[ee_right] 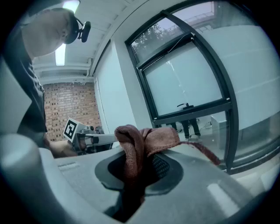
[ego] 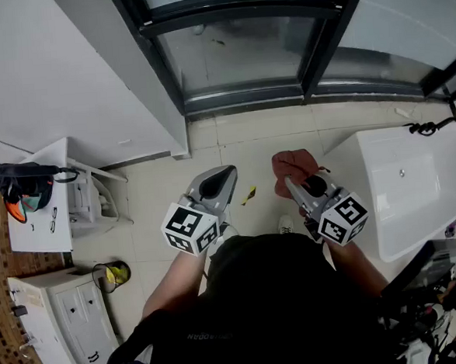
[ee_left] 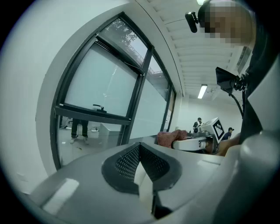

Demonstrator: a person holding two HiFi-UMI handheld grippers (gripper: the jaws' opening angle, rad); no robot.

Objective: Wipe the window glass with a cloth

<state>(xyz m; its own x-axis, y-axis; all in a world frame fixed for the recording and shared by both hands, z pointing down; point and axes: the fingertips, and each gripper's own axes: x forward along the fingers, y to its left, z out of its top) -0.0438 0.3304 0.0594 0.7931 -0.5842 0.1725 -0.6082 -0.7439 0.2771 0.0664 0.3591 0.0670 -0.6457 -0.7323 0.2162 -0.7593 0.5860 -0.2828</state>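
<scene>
A reddish-brown cloth (ego: 294, 167) is bunched in my right gripper (ego: 300, 182), whose jaws are shut on it; in the right gripper view the cloth (ee_right: 142, 142) wells up between the jaws. My left gripper (ego: 215, 187) is shut with nothing in it, the dark pads (ee_left: 131, 162) pressed together. Both are held low in front of me, a short way from the window glass (ego: 234, 51) with its dark frame (ego: 321, 42). The glass (ee_left: 103, 85) fills the left gripper view, a handle (ee_right: 185, 105) showing on the frame's crossbar.
A white wall corner (ego: 131, 83) stands left of the window. A white tabletop (ego: 411, 180) is at my right, a white cabinet (ego: 62, 321) and small stand (ego: 39, 210) with a dark bag at my left. A yellow scrap (ego: 249, 194) lies on the tiled floor.
</scene>
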